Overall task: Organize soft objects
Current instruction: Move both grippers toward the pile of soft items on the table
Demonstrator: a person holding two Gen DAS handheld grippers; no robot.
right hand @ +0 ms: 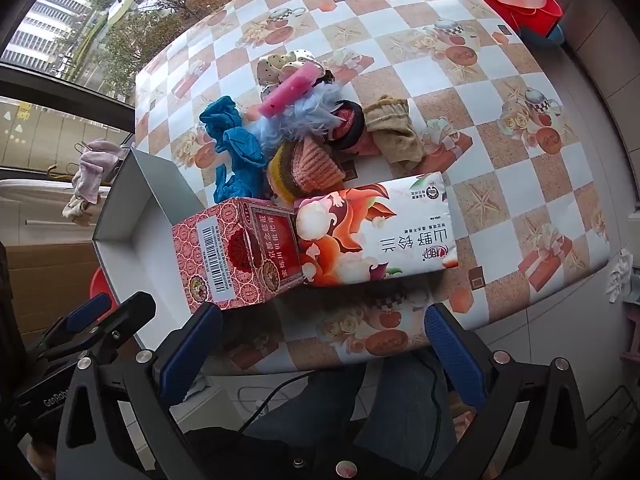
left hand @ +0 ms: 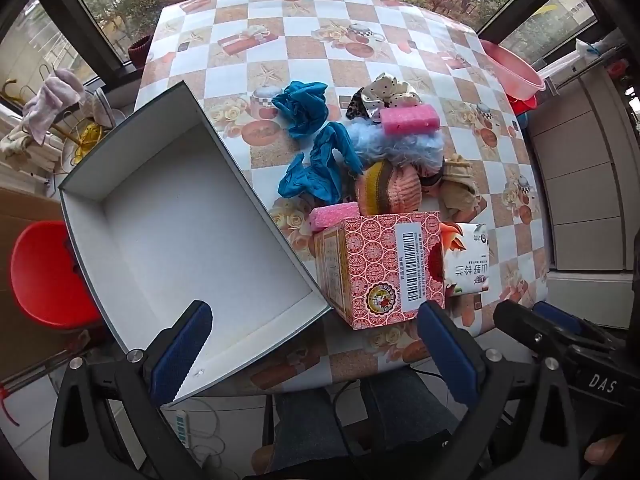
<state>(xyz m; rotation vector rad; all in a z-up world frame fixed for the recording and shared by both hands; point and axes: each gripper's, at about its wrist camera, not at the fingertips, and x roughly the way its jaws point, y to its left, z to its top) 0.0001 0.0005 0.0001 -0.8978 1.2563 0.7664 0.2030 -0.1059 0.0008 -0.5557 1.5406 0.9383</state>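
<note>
Starting off: both grippers, left gripper [left hand: 316, 344] and right gripper [right hand: 324, 344], hang wide open and empty; next, grab a soft glove [left hand: 316, 172] for the box [left hand: 180, 216].

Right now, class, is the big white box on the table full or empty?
Empty. The white box shows only its bare white floor and walls; the soft things still lie beside it on the table.
</note>
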